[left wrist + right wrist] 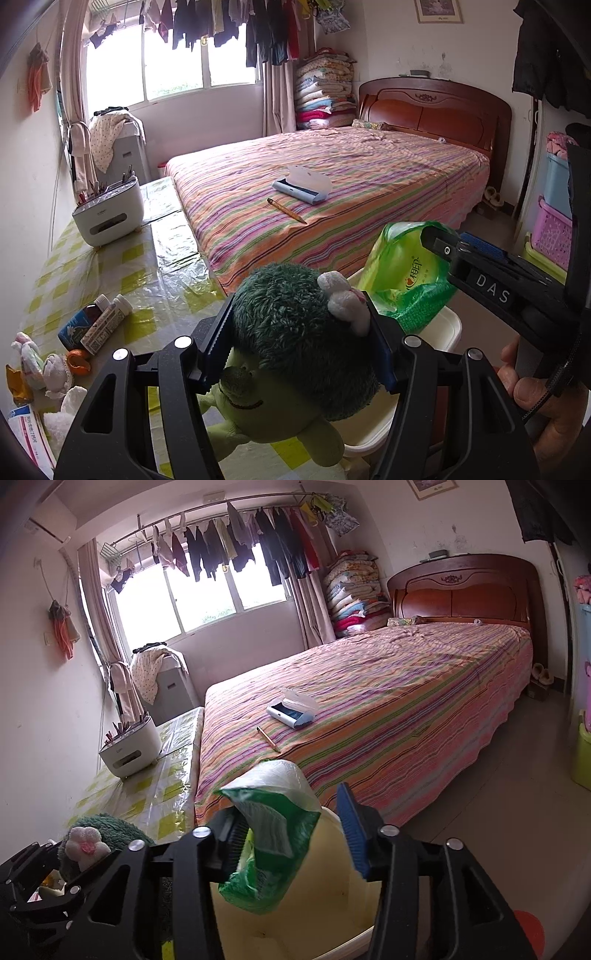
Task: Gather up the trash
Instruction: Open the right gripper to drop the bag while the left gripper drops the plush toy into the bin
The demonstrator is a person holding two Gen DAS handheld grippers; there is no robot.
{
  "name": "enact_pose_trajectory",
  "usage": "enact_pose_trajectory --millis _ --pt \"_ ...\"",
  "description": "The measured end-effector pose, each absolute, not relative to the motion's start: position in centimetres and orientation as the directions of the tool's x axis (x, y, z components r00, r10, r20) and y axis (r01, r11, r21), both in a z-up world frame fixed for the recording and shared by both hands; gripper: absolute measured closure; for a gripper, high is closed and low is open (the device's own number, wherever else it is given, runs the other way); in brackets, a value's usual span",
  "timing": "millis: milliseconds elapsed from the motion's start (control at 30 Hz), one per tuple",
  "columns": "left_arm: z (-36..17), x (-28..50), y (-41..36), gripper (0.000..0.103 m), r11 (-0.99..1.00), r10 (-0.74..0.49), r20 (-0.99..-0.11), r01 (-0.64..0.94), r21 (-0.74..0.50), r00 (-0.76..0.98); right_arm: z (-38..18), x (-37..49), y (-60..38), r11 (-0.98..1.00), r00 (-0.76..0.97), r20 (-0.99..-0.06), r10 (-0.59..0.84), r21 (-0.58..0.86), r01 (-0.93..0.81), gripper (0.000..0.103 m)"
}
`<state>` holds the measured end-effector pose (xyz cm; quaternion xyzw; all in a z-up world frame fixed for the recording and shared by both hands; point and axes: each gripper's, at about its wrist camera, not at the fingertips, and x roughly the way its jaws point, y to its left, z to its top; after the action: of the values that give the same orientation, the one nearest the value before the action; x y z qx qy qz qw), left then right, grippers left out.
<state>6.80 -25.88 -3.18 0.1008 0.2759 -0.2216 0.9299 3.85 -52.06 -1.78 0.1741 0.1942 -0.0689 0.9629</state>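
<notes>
Bedroom scene, seen from two hand-held grippers above a cream bin point(332, 915) at the foot of a striped bed point(388, 701). At centre of the right wrist view, the right gripper point(291, 834) stands with its jaws parted; a green plastic bag point(269, 849) sits between them over the bin's mouth, lying against the pad at 9 o'clock and clear of the blue pad at 3 o'clock, so it appears released rather than gripped. In the left wrist view, the left gripper point(295, 354) has its jaws about half open and pressed on a green plush toy point(295, 332) with a white flower, held at centre, beside the bin. More litter, two small bottles point(99, 321) and wrappers, lies on the checked table point(110, 258) at 9 o'clock. A pencil point(286, 210) and an open case point(303, 184) lie on the bed at 12 o'clock.

To do this step well, I judge the right hand should hold steady over the bin until the bag drops free, then draw straight back so the film does not snag a pad
</notes>
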Motion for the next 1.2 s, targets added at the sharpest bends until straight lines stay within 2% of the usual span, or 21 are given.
enact_pose_trajectory --millis 1200 --pt "-5.0 8.8 -29.1 0.038 0.882 -0.33 -0.615 0.467 0.071 0.716 -1.4 2.9 -53.7 0.899 0.935 -0.349 -0.066 0.386 0.208 0.042"
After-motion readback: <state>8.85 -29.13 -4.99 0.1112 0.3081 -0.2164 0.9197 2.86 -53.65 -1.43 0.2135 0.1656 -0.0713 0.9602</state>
